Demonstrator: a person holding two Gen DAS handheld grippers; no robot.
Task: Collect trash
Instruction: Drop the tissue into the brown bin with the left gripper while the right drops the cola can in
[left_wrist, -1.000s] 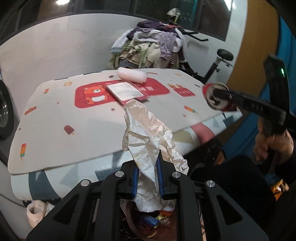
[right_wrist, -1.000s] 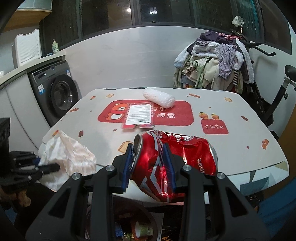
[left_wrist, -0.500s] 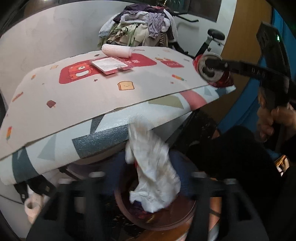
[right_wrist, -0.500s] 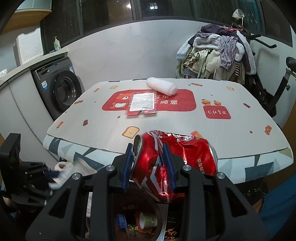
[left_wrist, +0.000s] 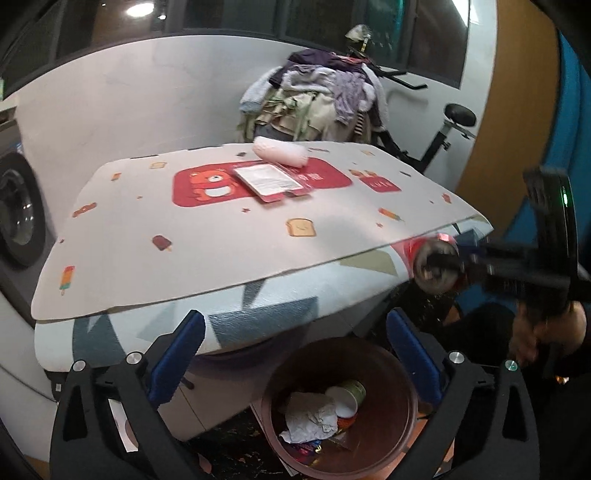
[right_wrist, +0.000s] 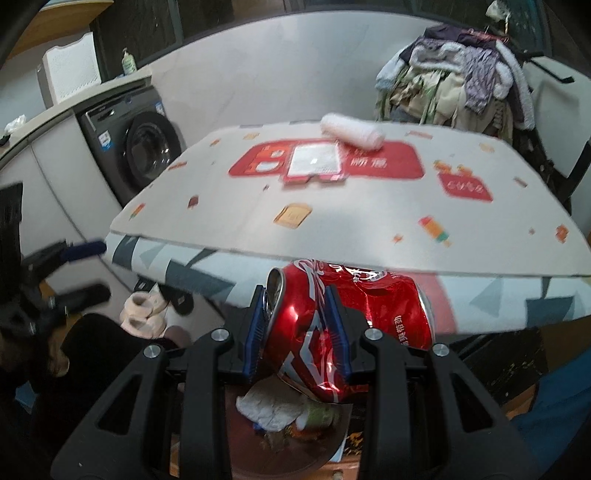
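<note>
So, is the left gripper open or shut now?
Open. The left gripper has its blue pads spread wide above the bin, holding nothing; crumpled paper lies inside.

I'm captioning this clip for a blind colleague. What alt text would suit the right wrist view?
The right gripper clamps a crushed red soda can above a round brown trash bin holding crumpled white paper. Behind stands a table with a cartoon-print mat bearing a white rolled cloth and a red-edged flat packet.
</note>
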